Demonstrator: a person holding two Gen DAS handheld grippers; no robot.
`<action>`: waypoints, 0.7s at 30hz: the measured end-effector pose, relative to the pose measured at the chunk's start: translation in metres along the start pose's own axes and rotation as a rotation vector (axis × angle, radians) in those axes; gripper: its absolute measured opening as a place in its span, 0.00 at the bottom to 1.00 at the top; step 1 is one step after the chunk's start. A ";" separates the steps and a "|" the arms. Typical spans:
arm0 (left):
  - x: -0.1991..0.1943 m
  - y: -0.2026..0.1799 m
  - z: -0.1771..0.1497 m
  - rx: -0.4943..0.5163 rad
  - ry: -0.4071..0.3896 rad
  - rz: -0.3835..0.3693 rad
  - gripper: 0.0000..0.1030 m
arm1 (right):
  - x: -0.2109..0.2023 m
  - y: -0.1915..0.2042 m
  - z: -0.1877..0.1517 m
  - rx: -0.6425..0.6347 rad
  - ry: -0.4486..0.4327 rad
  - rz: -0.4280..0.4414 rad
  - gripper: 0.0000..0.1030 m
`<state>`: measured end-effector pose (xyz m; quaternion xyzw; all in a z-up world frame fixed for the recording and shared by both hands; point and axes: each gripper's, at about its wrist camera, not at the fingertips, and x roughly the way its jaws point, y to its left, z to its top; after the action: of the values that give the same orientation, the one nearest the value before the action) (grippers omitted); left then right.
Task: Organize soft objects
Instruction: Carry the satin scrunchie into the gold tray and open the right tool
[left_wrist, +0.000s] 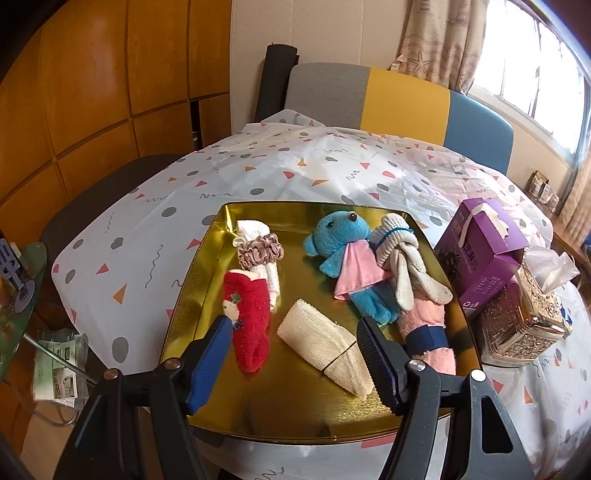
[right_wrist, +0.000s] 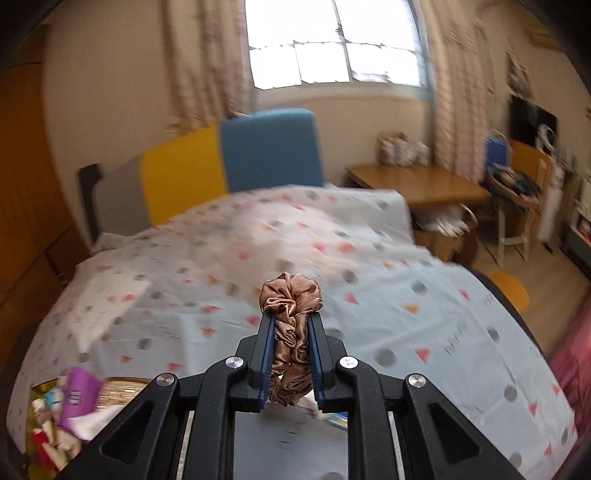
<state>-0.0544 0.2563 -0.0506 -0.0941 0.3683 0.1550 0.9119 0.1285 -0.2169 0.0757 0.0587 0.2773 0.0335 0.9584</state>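
A gold tray (left_wrist: 280, 413) on the patterned tablecloth holds several soft things. They are a red sock (left_wrist: 247, 317), a beige rolled cloth (left_wrist: 321, 343), a white roll with a mauve scrunchie (left_wrist: 260, 253) around it, a blue plush bear (left_wrist: 343, 247), a white glove bundle (left_wrist: 399, 251) and a pink sock (left_wrist: 428, 325). My left gripper (left_wrist: 293, 321) hangs open over the tray's near half, one finger by the red sock, the other by the pink sock, pressing on nothing. My right gripper (right_wrist: 291, 321) is raised above the table and shut on a brown satin scrunchie (right_wrist: 291, 299). The right wrist view is blurred.
A purple box (left_wrist: 480, 251) and an ornate tissue holder (left_wrist: 524, 321) stand just right of the tray. A grey, yellow and blue sofa back (left_wrist: 406, 99) lies behind the table. A wooden desk (right_wrist: 417, 184) is at the far right. The tablecloth (right_wrist: 369, 258) stretches ahead.
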 end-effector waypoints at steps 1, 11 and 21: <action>-0.001 0.000 0.000 -0.002 -0.004 0.003 0.69 | -0.007 0.018 0.005 -0.035 -0.010 0.036 0.16; -0.021 0.019 0.004 -0.029 -0.087 0.066 0.72 | -0.035 0.254 -0.048 -0.497 0.165 0.501 0.16; -0.031 0.042 -0.002 -0.054 -0.112 0.115 0.72 | 0.075 0.360 -0.193 -0.635 0.525 0.491 0.18</action>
<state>-0.0915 0.2882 -0.0321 -0.0885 0.3174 0.2222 0.9176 0.0766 0.1652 -0.0786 -0.1835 0.4639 0.3558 0.7903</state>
